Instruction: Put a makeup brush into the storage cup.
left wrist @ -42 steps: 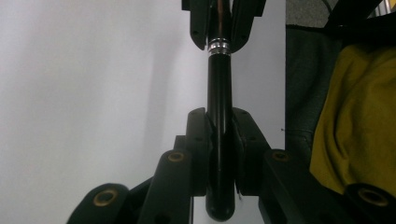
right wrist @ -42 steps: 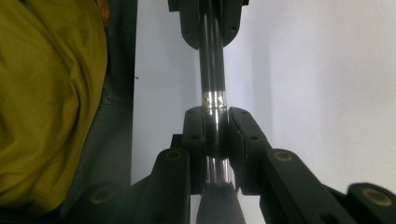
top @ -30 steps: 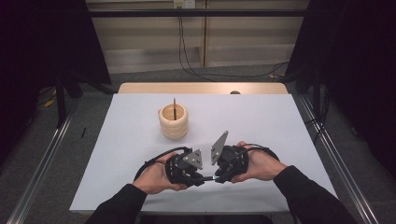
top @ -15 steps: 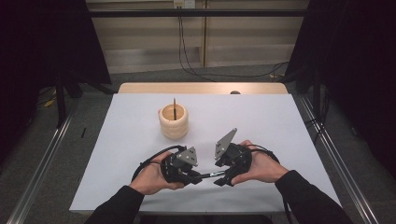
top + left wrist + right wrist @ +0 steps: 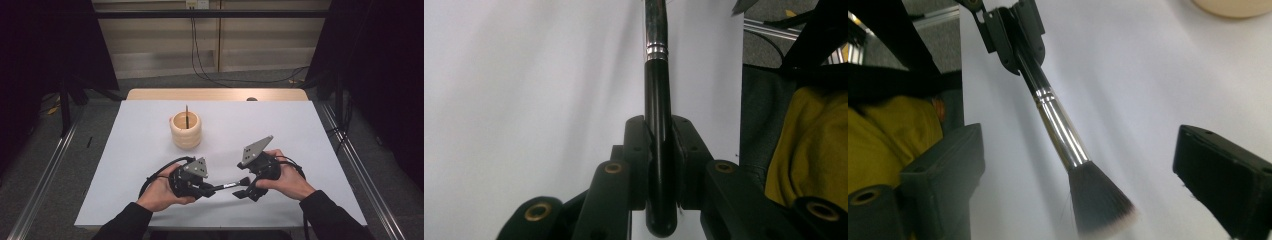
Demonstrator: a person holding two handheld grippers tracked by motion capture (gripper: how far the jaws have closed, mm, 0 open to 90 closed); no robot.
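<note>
Left gripper (image 5: pixel 206 188) points level toward the right hand, fingers clamped on the brush (image 5: pixel 228 185) handle. Right gripper (image 5: pixel 243 188) faces it; its fingers, just opening, stand wide around the bristles.

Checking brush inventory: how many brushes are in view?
2. One brush is clamped by its handle in the left gripper; one thin brush stands upright in the wooden holder. Others inside could be hidden.
</note>
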